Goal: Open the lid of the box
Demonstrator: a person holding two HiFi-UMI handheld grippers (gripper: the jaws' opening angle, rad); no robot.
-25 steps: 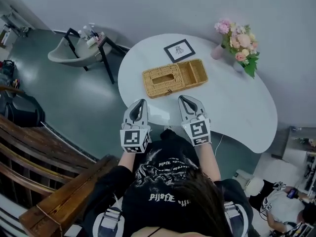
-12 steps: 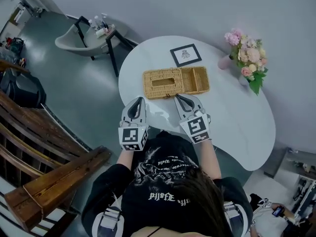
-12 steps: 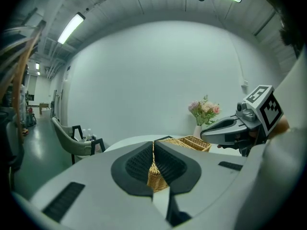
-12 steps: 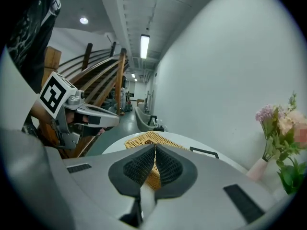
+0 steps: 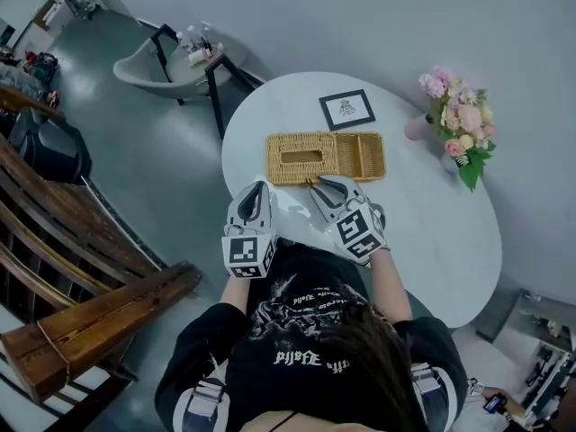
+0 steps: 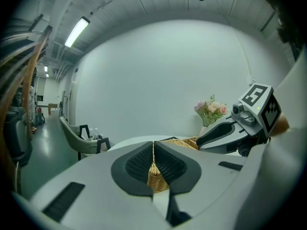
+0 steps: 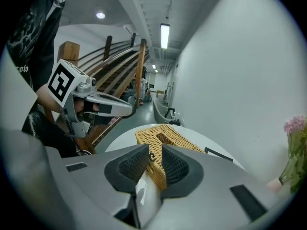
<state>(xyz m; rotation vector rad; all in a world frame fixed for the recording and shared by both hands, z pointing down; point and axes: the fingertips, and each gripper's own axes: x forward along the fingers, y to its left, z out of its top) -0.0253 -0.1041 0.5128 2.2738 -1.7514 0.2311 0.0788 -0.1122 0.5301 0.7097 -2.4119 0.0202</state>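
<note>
While your right tongs (image 5: 316,184) are opening — the box (image 5: 284,164) edge between them — your left tongs (image 5: 260,186) are pressed together.

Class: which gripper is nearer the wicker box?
Right. The right gripper, jaws opening with nothing gripped, reaches the near edge of the wicker box; the left gripper sits back from it, shut.

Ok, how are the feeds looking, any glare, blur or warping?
Head view: even light, sharp, wicker box crisp, mild sheen on the table. Left gripper view: heavy fisheye bending, dark corners. Right gripper view: same warping, flowers soft at the edge.
</note>
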